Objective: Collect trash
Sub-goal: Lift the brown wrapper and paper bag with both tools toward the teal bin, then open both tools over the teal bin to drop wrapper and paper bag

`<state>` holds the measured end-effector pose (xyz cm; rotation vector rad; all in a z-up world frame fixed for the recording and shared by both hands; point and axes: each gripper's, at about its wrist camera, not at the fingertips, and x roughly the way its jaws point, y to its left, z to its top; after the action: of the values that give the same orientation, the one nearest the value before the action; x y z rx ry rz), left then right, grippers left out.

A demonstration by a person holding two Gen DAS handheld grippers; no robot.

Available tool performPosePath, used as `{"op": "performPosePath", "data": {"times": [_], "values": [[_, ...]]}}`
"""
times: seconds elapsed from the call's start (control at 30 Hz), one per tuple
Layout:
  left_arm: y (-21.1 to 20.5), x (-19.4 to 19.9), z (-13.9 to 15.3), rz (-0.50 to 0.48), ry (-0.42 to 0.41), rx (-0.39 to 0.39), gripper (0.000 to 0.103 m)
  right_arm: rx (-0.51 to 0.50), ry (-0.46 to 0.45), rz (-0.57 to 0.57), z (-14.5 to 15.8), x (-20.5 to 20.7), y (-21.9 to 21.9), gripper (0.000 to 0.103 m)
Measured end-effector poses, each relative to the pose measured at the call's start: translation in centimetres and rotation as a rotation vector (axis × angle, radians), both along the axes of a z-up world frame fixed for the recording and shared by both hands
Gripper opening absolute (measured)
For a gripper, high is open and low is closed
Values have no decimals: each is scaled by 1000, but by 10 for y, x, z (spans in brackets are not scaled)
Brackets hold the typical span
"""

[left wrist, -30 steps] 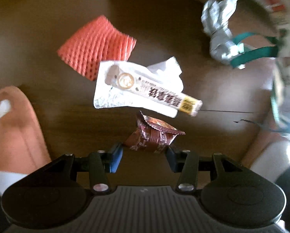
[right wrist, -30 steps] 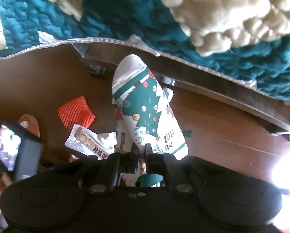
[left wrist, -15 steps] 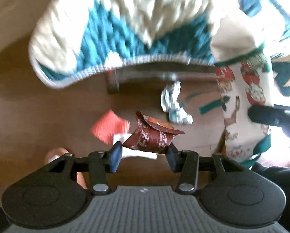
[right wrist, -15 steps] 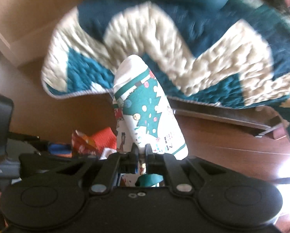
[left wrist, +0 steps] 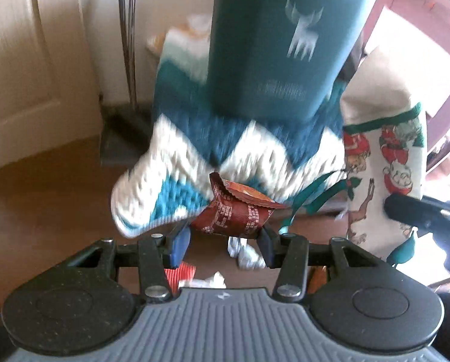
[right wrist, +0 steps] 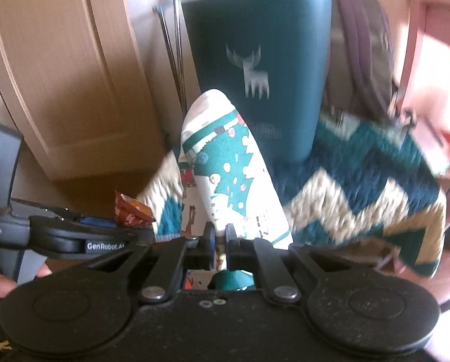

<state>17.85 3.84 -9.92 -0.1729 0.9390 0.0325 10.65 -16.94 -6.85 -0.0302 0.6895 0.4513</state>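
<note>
My left gripper [left wrist: 223, 239] is shut on a crumpled red-brown snack wrapper [left wrist: 234, 211] and holds it up in the air. The wrapper also shows in the right wrist view [right wrist: 130, 211], at the tip of the left gripper [right wrist: 104, 221]. My right gripper [right wrist: 220, 235] is shut on the edge of a white Christmas-print bag [right wrist: 225, 175] and holds it upright. The same bag stands at the right of the left wrist view [left wrist: 385, 175]. Below on the floor lie a crumpled foil piece [left wrist: 244, 252], red foam netting [left wrist: 182, 274] and white paper [left wrist: 210, 282].
A teal and cream quilted blanket [left wrist: 176, 193] hangs over a seat with a teal deer-print cushion [left wrist: 279, 45]. A cream door [right wrist: 65, 75] and thin metal rods [right wrist: 175, 45] stand at the left. The floor is brown wood [left wrist: 44, 196]. A pink frame [left wrist: 418, 9] is at the right.
Both grippers have risen from the floor and tilted up. The left one lifted the wrapper away from the other litter. The bag stays in the right gripper.
</note>
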Motion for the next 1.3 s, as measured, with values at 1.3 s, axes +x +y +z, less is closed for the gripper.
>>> {"op": "performPosePath", "data": {"times": [1.3], "values": [[-18, 223, 186, -111, -248, 122, 47, 165, -265, -141, 168, 232, -12, 4]]}}
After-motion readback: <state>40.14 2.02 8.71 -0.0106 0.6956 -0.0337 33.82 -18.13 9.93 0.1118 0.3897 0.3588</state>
